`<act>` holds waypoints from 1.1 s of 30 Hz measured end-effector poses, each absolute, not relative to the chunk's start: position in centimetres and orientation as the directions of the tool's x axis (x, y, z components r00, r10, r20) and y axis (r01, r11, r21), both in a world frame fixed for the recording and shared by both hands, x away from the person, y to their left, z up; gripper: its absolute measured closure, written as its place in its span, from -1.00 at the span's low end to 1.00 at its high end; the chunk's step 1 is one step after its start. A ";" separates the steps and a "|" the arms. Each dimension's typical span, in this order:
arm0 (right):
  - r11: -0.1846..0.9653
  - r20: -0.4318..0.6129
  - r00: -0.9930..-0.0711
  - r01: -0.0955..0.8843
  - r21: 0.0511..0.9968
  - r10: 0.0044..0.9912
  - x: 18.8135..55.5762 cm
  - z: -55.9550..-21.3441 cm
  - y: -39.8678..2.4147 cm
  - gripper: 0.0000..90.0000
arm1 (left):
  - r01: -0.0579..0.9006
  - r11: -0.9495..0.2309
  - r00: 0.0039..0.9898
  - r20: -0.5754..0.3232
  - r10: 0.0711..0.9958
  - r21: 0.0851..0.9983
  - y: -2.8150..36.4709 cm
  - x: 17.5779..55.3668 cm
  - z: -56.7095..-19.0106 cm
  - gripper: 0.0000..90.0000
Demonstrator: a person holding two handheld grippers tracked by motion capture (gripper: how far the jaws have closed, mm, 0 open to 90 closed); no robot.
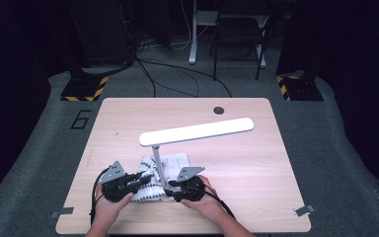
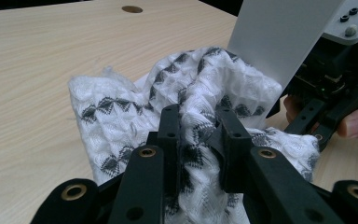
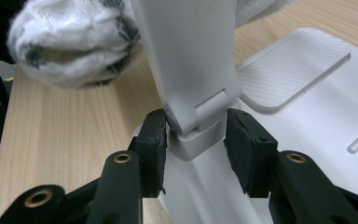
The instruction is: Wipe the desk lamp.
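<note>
A white desk lamp (image 1: 197, 131) stands near the front of the wooden table (image 1: 256, 168), on a flat white base (image 3: 307, 107). A white cloth with a black pattern (image 2: 121, 112) lies bunched against the lamp's stem (image 2: 279, 37). My left gripper (image 2: 198, 126) is shut on a fold of this cloth and holds it just left of the stem (image 1: 158, 165). From the right, my right gripper (image 3: 196, 135) has its jaws on either side of the hinge (image 3: 200, 116) at the foot of the stem, both pads touching it. A lump of cloth (image 3: 70, 42) hangs beyond that hinge.
The long lamp head reaches right above the middle of the table. A round cable hole (image 1: 218, 110) sits near the far edge. Beyond the table are grey floor, cables, and stands with yellow-black bases (image 1: 85, 89).
</note>
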State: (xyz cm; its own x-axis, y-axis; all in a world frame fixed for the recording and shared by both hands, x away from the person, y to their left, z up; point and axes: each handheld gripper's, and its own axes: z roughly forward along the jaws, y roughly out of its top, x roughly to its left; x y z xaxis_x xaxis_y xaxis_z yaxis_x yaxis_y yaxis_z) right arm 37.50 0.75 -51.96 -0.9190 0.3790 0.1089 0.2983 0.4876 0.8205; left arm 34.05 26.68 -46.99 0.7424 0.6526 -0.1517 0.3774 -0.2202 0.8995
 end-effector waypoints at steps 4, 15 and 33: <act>0.480 0.120 -0.912 0.315 0.819 0.393 37.3 -52.0 0.8 0.31 | 0.374 -0.227 0.754 -0.152 0.638 0.899 26.0 34.3 -47.0 0.66; 0.465 0.124 -0.908 0.318 0.826 0.400 37.2 -52.1 0.6 0.34 | 0.373 -0.245 0.778 -0.158 0.608 0.895 25.3 34.5 -47.1 0.66; 0.443 0.129 -0.880 0.352 0.824 0.458 36.1 -52.1 -0.8 0.41 | 0.359 -0.269 0.816 -0.161 0.555 0.894 23.8 35.2 -47.1 0.65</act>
